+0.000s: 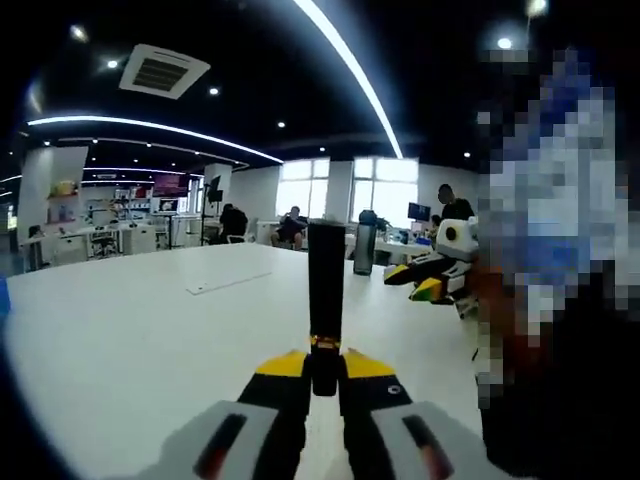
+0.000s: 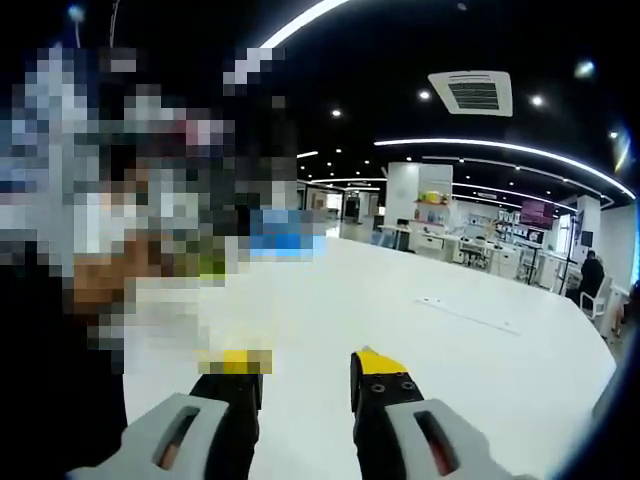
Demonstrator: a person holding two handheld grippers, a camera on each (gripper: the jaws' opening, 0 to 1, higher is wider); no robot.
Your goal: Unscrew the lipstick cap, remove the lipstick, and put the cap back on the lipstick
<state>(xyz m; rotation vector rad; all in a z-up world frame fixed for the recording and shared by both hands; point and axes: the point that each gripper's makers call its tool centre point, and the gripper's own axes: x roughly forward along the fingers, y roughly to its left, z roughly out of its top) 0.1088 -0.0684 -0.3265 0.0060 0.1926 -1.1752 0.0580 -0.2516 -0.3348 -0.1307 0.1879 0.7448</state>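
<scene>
Left gripper (image 1: 322, 372) holds the lipstick (image 1: 326, 290) upright; right gripper (image 2: 305, 375) is open and empty.

In the left gripper view the jaws are closed on the lipstick's base, and its long black tube stands straight up above the white table (image 1: 120, 330). The right gripper shows at the right (image 1: 432, 280), level with the tube and well apart. It looks set to take the cap at the top end.

The lipstick (image 1: 326, 290) stands upright above the table (image 1: 130, 340) — right gripper (image 1: 425, 280) to its right
</scene>
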